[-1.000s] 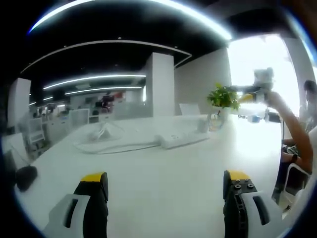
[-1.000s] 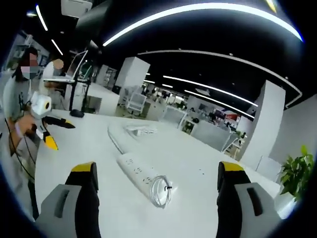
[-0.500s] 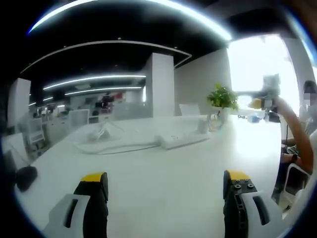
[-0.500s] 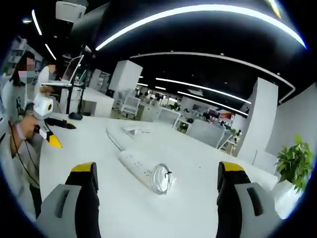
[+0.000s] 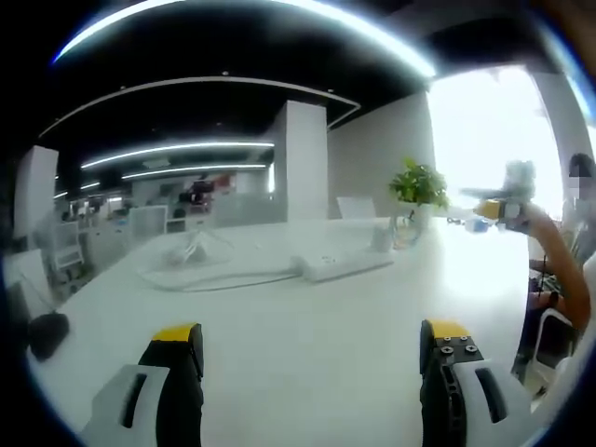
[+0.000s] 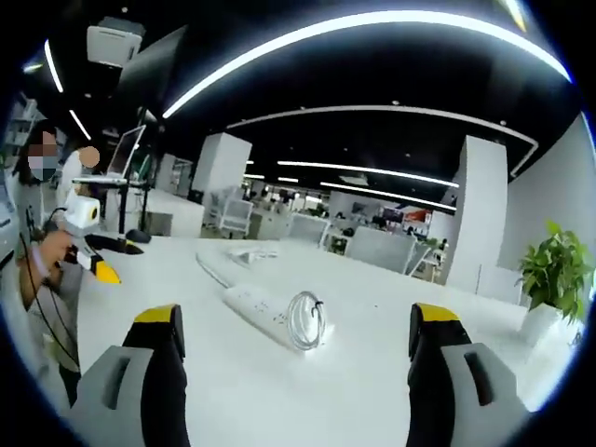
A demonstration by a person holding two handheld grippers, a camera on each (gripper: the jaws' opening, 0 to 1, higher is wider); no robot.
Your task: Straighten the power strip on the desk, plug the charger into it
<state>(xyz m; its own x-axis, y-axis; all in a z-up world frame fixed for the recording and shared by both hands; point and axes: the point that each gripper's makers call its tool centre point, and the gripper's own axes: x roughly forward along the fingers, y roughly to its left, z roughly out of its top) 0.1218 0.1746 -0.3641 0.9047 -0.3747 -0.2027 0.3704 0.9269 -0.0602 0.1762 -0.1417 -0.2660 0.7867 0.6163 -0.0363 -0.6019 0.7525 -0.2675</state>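
Observation:
A white power strip (image 5: 340, 264) lies across the white desk (image 5: 307, 363), its cable trailing left to a small white heap (image 5: 191, 248) that may be the charger. In the right gripper view the power strip (image 6: 256, 305) runs diagonally, with a coil of clear cable (image 6: 305, 319) at its near end. My left gripper (image 5: 312, 335) is open over bare desk, well short of the strip. My right gripper (image 6: 296, 317) is open too, nothing between its jaws. The right gripper (image 5: 507, 191) is held in the air at the far right; the left gripper (image 6: 88, 256) shows in a person's hand.
A green potted plant (image 5: 419, 183) and a small cup (image 5: 382, 237) stand at the desk's far end. A black mouse (image 5: 45, 332) sits at the left edge. The plant (image 6: 549, 275) is at the right. A person (image 6: 42, 242) sits at the left.
The right gripper has swung to the right as seen from the left gripper view, and its own view has turned and dropped toward the strip. The left gripper view is unchanged.

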